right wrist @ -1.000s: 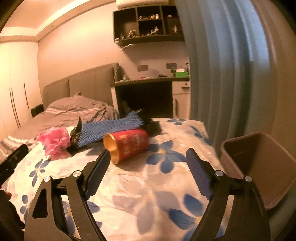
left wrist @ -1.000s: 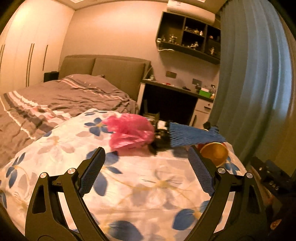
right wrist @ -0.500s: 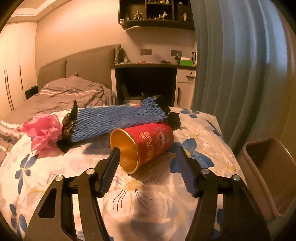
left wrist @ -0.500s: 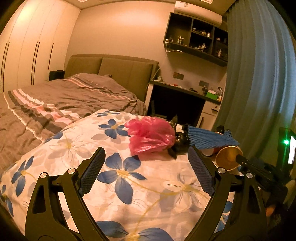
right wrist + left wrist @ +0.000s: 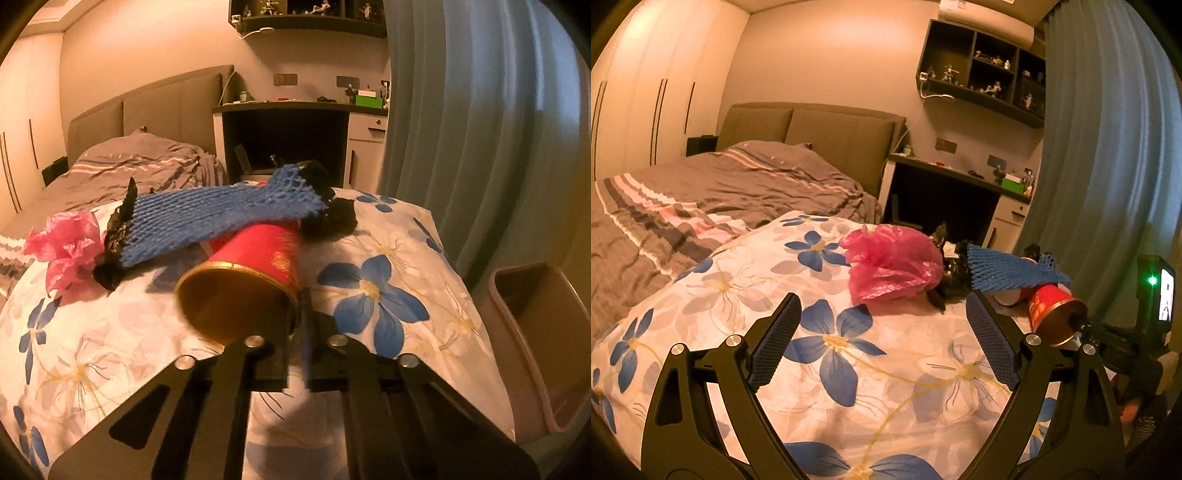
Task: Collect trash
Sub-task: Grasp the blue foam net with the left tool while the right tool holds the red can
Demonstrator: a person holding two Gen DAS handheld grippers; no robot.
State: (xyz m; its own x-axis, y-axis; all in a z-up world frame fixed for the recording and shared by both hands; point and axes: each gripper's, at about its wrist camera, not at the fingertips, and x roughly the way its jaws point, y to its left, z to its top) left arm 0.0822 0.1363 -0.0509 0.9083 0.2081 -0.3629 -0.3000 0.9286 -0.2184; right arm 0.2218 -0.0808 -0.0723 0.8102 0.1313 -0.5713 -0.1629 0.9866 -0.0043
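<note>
A red paper cup (image 5: pixel 258 254) with a gold inside lies on its side on the floral cloth (image 5: pixel 849 369). My right gripper (image 5: pixel 297 314) is closing its jaws on the cup's rim, and the cup wall is pinched between the pads. In the left wrist view the same cup (image 5: pixel 1049 299) and the right gripper (image 5: pixel 1078 325) show at the right. A blue foam net (image 5: pixel 221 218) rests across the cup and a black bag (image 5: pixel 332 214). A crumpled pink plastic bag (image 5: pixel 894 266) lies ahead of my left gripper (image 5: pixel 882 332), which hangs open above the cloth with nothing in it.
A brown trash bin (image 5: pixel 535 332) stands on the floor at the right, beside the cloth's edge. A bed with a grey striped cover (image 5: pixel 720 199) lies to the left. Behind are a dark desk (image 5: pixel 288 133) and a blue curtain (image 5: pixel 480 110).
My right gripper came forward and down onto the red cup and shut on its rim. The left gripper drifted slightly, so the pink bag now sits further right in its view.
</note>
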